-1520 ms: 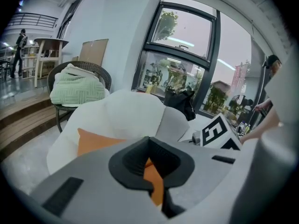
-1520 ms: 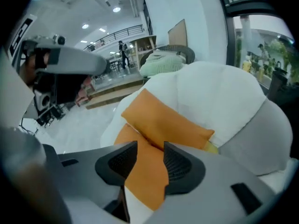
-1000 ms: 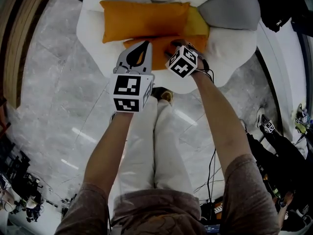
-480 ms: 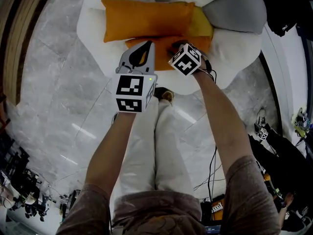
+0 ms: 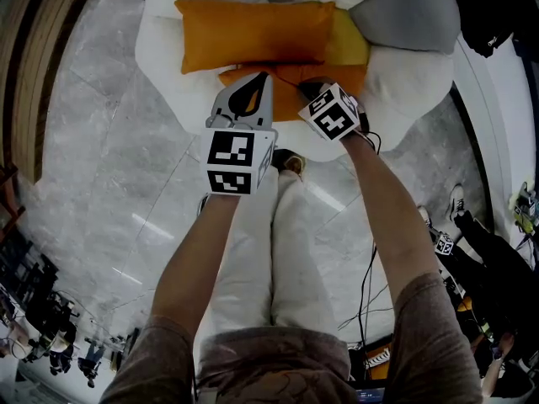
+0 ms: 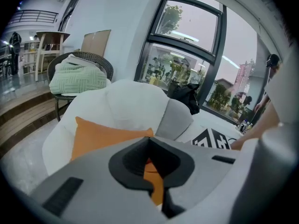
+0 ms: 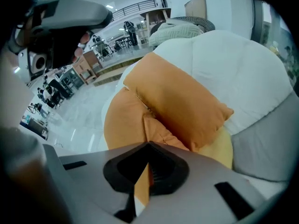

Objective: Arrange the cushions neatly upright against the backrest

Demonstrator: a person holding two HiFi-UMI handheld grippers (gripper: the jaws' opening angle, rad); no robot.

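In the armchair (image 5: 404, 82), right gripper (image 5: 305, 82) jaws just clamped on the lower orange cushion (image 5: 286, 101); left gripper (image 5: 259, 77) jaws together.

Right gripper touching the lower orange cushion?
Touching. Right gripper view: right gripper has just closed on a fold of the lower orange cushion.

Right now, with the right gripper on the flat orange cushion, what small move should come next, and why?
Probably lift the right gripper a little to tip the flat orange cushion up. Its jaws have just closed, with a fold of that cushion between them, and it lies in front of the other orange cushion, which leans on the backrest.
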